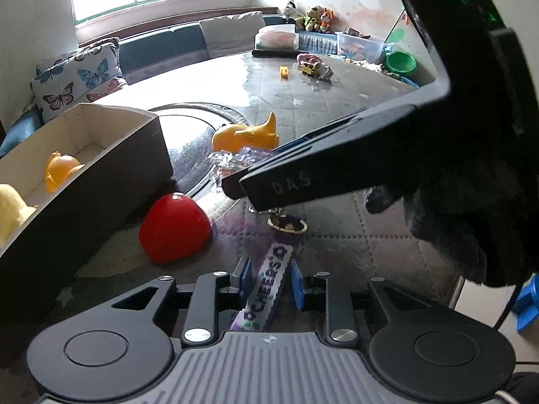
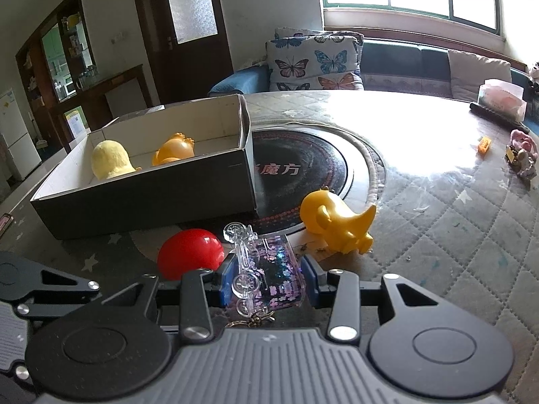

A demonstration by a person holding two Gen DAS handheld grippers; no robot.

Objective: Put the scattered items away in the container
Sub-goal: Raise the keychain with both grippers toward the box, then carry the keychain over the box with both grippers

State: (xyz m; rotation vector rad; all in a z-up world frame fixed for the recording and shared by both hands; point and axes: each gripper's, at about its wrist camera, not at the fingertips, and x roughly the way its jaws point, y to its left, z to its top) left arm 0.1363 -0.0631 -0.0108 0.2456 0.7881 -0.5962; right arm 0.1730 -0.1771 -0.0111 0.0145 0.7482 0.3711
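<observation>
My left gripper [image 1: 267,288] is shut on the purple "CHEERS" strap [image 1: 266,291] of a keychain. My right gripper [image 2: 267,277] is shut on the same keychain's clear charm [image 2: 266,269] with pink flowers; in the left wrist view the right gripper's fingers [image 1: 269,185] cross in from the right and cover the charm [image 1: 235,161]. The dark cardboard box [image 2: 202,181] holds a yellow plush [image 2: 109,163] and an orange toy [image 2: 173,149]. A red ball [image 2: 190,252] and a yellow plastic toy [image 2: 337,224] lie on the table in front of the box.
A round black hotplate [image 2: 303,168] sits in the quilted table beside the box. Small toys [image 2: 520,156], a little orange block [image 2: 484,144] and a tissue box [image 2: 502,99] lie at the far right. A sofa with butterfly cushions [image 2: 313,64] stands behind.
</observation>
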